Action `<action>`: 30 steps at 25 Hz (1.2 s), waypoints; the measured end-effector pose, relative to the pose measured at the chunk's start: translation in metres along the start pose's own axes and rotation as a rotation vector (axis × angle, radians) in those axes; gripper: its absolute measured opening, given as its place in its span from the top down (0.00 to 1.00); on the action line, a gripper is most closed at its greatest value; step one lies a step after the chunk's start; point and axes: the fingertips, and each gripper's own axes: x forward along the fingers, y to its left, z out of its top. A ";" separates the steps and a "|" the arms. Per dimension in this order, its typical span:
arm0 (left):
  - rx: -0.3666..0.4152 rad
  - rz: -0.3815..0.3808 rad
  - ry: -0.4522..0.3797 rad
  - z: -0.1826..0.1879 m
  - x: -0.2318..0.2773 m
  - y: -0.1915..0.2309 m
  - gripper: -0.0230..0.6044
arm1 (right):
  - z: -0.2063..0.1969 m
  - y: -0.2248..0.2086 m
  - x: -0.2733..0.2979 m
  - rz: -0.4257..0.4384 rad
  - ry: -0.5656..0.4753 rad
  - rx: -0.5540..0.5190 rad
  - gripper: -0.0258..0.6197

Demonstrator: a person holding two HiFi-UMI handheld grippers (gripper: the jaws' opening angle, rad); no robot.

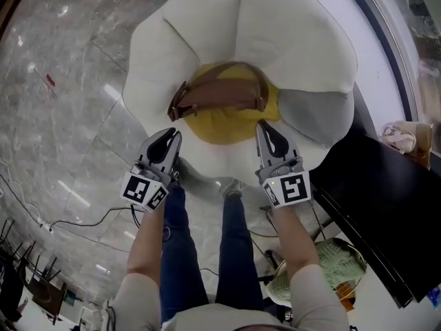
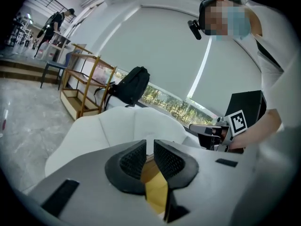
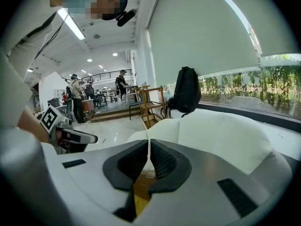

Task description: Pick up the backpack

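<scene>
Nearest the person, the left hand-held gripper [image 1: 171, 138] and the right hand-held gripper [image 1: 262, 128] both have their jaws closed on nothing, at the front edge of a white petal-shaped armchair [image 1: 303, 40]. The yellow and brown backpack [image 1: 220, 109] lies in its seat, just beyond the two tips. Farther off, behind the chair, a black bag [image 3: 186, 91] stands upright by the window.
</scene>
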 end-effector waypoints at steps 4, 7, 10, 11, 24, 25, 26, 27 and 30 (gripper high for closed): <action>-0.041 0.024 0.023 -0.025 0.003 0.012 0.89 | -0.023 -0.013 0.009 -0.006 0.036 -0.003 0.91; -0.072 0.035 0.032 -0.041 0.005 0.019 0.87 | -0.037 -0.019 0.014 0.004 0.060 -0.022 0.91; -0.135 0.057 0.038 -0.058 0.011 0.029 0.60 | -0.050 -0.025 0.018 0.009 0.088 -0.037 0.91; -0.151 0.062 0.042 -0.063 0.013 0.032 0.60 | -0.054 -0.027 0.020 0.000 0.101 -0.039 0.90; -0.197 0.110 0.180 -0.136 0.040 0.062 0.53 | -0.105 -0.036 0.049 -0.009 0.221 -0.073 0.51; -0.192 0.119 0.185 -0.139 0.043 0.066 0.53 | -0.108 -0.036 0.052 -0.003 0.225 -0.081 0.51; -0.189 0.128 0.188 -0.142 0.046 0.071 0.53 | -0.111 -0.036 0.056 0.003 0.232 -0.091 0.51; -0.188 0.134 0.188 -0.144 0.049 0.074 0.53 | -0.114 -0.036 0.059 0.008 0.238 -0.101 0.51; -0.187 0.147 0.165 -0.145 0.058 0.079 0.53 | -0.121 -0.039 0.064 0.010 0.244 -0.108 0.50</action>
